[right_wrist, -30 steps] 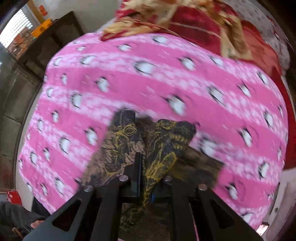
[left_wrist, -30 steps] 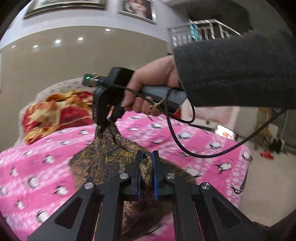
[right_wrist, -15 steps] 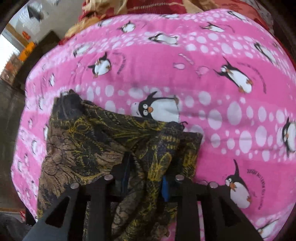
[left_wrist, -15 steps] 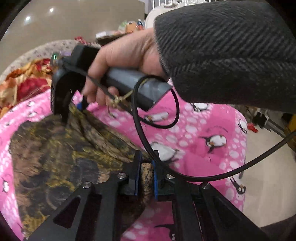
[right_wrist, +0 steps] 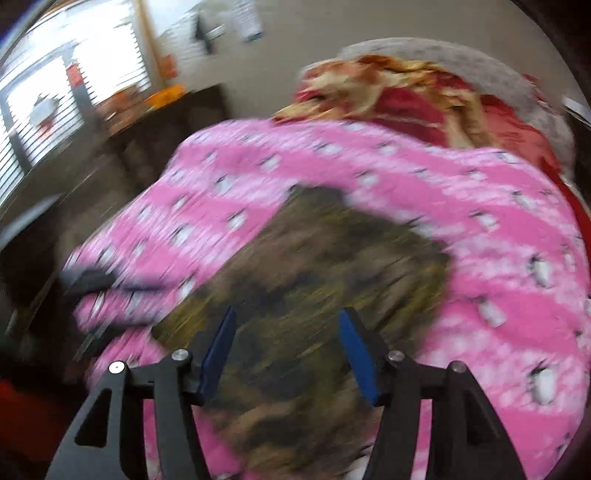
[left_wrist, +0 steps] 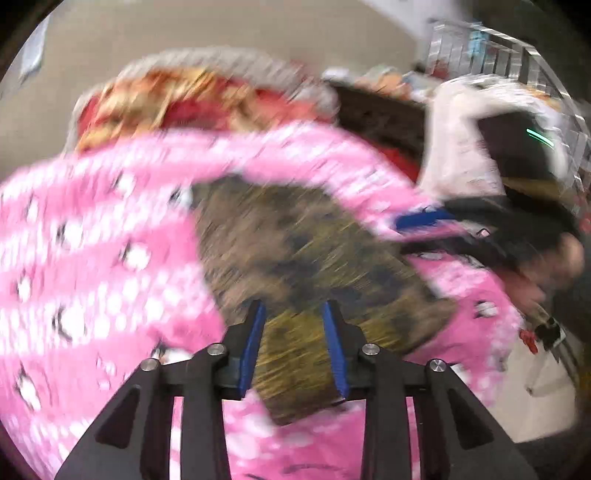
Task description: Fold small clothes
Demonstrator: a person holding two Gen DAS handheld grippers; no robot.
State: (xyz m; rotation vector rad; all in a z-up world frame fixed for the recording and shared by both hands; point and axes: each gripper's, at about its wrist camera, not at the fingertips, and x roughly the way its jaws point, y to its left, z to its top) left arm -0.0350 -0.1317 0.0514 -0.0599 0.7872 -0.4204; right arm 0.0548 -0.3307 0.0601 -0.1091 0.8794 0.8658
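Both grippers let go of cloth since half second ago, now lifted clear; frames motion-blurred. Left gripper (left_wrist: pixel 293 341) jaws parted moderately, nothing between, above near edge of cloth (left_wrist: pixel 295 258). Cloth lies flat mid pink blanket (left_wrist: pixel 92 258). Right gripper (right_wrist: pixel 288 347) jaws wide, empty, over cloth (right_wrist: pixel 314 295). Red quilt (right_wrist: pixel 406 96) at blanket's far edge.

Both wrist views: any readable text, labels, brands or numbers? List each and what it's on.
None readable; both views are smeared by motion.
Pink blanket: only a white spot and penguin print, no legible writing.
Dark patterned cloth: pattern only, no tag or label visible.
Papers on the wall in the right wrist view: too blurred to read.
Left gripper and right gripper: no markings visible.
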